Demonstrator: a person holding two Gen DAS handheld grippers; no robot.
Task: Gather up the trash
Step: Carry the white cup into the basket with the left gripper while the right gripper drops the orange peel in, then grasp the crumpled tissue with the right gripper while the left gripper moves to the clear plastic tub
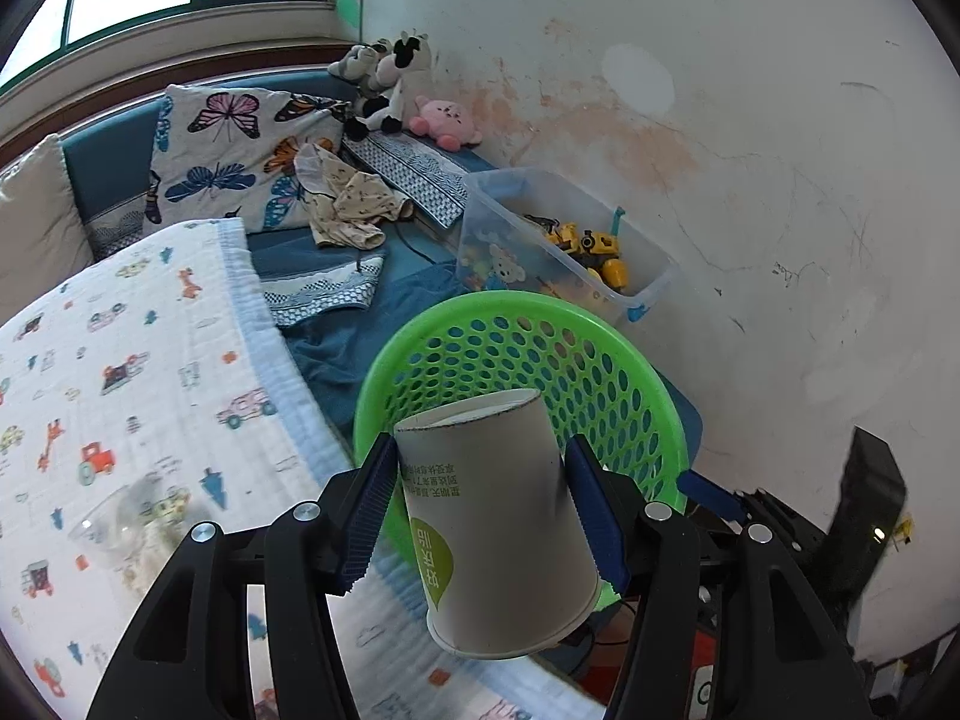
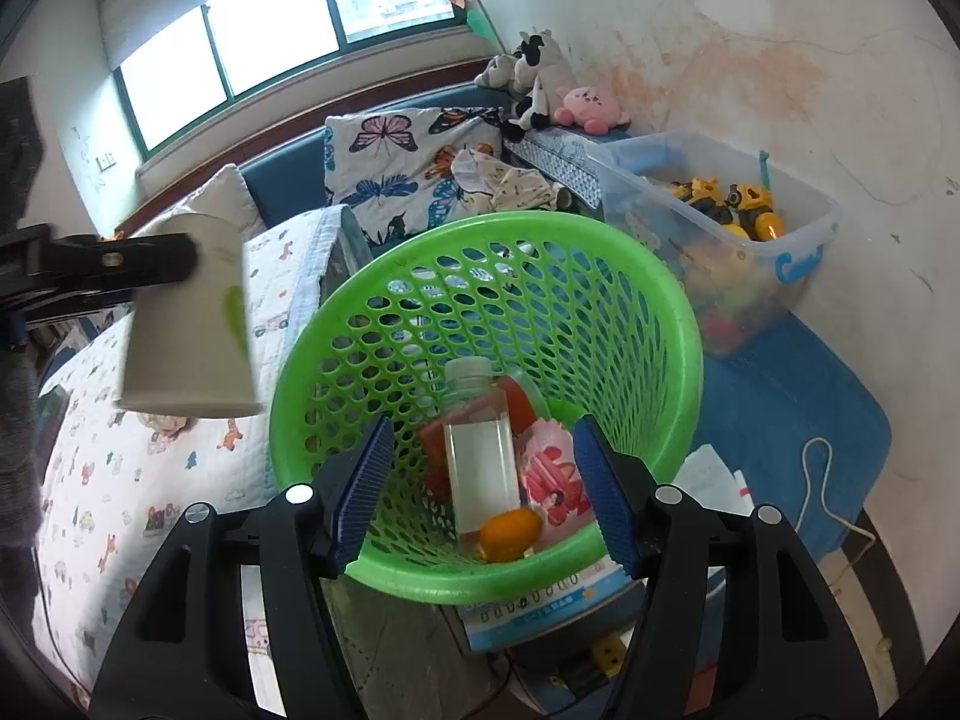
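Observation:
My left gripper (image 1: 480,498) is shut on a white paper cup (image 1: 498,522) with a green leaf mark, held upside down in the air just short of the green perforated basket (image 1: 624,360). The right wrist view shows the cup (image 2: 192,318) left of the basket (image 2: 660,276). The basket holds a clear plastic bottle (image 2: 483,456) with an orange cap, a red wrapper (image 2: 516,402) and a pink packet (image 2: 552,474). My right gripper (image 2: 483,492) is open and empty over the basket's near rim.
A clear bin of toys (image 2: 720,210) stands right of the basket by the wall. A patterned quilt (image 1: 120,390) carries a clear plastic cup (image 1: 126,522). Butterfly pillow (image 1: 240,156), clothes and plush toys (image 1: 396,84) lie at the back. A white cable (image 2: 822,480) lies at right.

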